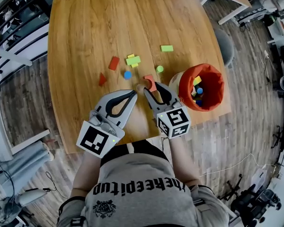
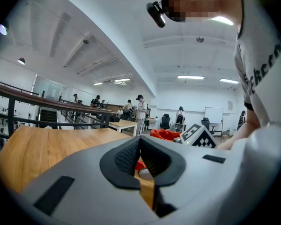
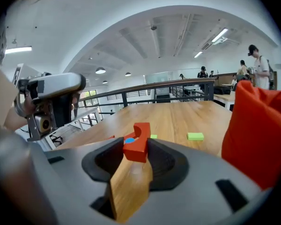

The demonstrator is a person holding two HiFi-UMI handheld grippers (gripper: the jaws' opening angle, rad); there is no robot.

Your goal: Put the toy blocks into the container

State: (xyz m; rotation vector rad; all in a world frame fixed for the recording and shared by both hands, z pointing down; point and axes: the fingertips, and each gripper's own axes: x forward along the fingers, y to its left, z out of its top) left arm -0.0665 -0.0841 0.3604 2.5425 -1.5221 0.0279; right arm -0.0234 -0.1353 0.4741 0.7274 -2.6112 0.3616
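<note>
Clearly, the red arch-shaped toy block [image 3: 137,140] is pinched between the pads of the right tool [image 3: 136,149]. It is resting on or just above the wooden tabletop [image 1: 85,27] — which of the two I cannot tell. Just to its right stands the orange fabric container [image 1: 185,86], which already holds a few blocks. The block looks light, stiff and smooth, so a clamp across its flat sides, as here, should hold it, while the curved notch would be a poor place to grip. The left tool [image 1: 133,94] is clenched on nothing, tips together, just beside the right one. Farther out lie a blue round block [image 1: 127,74], a red triangular block [image 1: 102,79], a red rectangular block [image 1: 114,63] and a flat green block [image 1: 166,48] — all yet to be collected.
</note>
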